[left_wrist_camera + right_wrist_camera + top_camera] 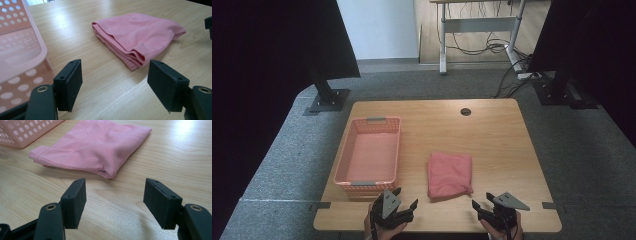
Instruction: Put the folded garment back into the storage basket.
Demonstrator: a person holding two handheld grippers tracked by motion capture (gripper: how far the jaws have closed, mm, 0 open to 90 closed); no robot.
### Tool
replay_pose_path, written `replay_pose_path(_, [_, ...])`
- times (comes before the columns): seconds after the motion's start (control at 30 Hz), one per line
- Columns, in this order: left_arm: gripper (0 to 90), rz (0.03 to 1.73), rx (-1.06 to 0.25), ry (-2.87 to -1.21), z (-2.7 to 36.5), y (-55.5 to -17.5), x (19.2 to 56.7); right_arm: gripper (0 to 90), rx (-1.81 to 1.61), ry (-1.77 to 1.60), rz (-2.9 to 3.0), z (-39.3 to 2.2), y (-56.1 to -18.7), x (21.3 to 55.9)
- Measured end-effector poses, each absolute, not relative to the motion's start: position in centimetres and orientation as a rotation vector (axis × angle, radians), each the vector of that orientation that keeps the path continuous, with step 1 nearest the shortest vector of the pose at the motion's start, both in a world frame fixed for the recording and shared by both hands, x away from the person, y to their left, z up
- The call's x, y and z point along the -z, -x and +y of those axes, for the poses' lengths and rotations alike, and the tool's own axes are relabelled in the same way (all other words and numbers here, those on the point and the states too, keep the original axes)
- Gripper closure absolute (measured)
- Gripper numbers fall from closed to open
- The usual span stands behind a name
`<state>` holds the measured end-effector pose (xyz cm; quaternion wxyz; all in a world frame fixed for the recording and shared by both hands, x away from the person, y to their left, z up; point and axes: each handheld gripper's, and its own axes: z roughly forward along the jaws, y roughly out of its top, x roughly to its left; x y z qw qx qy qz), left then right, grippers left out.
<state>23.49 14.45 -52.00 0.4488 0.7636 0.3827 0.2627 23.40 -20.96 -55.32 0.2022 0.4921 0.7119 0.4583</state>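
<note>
Wooden table (502,130), light grain, round cable hole (466,111) near far edge. Pink perforated basket (368,155) on left half, nothing inside. Folded pink cloth (450,174) flat right of basket, apart from it, near table centre. Left gripper (408,198) at near edge, just beside basket's near end, jaws spread, nothing between. Right gripper (480,200) near edge, right of cloth's near corner, jaws spread, holding nothing.

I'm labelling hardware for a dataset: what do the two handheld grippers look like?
Both the left gripper and right gripper are black, each topped by a grey three-cornered plate. Their jaws end in flat rectangular black pads with small screw holes; brass-coloured rings sit at the jaw pivots.
</note>
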Motion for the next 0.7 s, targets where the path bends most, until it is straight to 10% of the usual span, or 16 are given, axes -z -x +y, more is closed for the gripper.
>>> replay_pose_path(0.7, [28.0,0.97,-0.628,-1.882,13.7,-25.3,51.3,34.4,-1.263,-1.389,1.971,-21.4,-23.4,55.4])
